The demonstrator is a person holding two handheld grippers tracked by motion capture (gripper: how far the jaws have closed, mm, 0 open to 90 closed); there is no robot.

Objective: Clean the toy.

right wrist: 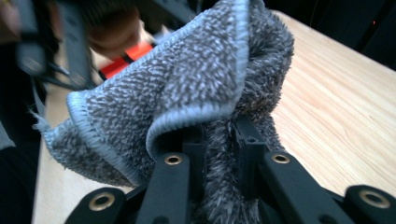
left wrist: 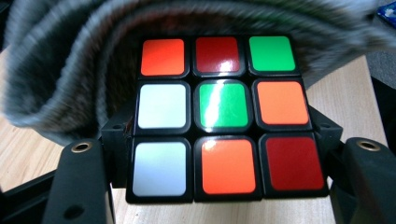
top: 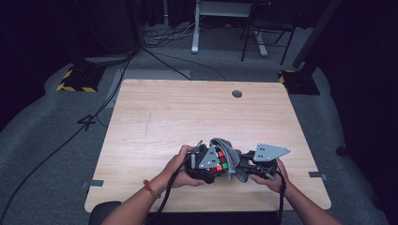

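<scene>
A puzzle cube [left wrist: 224, 116] with red, orange, green and white stickers sits clamped between the black jaws of my left gripper [left wrist: 224, 172]. From above, the cube [top: 217, 161] is near the table's front edge, held by the left gripper [top: 206, 164]. A grey fluffy cloth [right wrist: 187, 93] is pinched in my right gripper [right wrist: 224, 163], whose jaws are shut on a fold of it. The cloth [top: 227, 149] drapes over the far side of the cube, and in the left gripper view the cloth [left wrist: 60, 70] curls above and to the left of it. The right gripper [top: 244, 166] lies just right of the cube.
The light wooden table [top: 187, 112] has a round cable hole [top: 237, 93] near its far edge. Cables [top: 70, 136] run over the grey floor at the left, and desk legs [top: 195, 28] stand beyond the table.
</scene>
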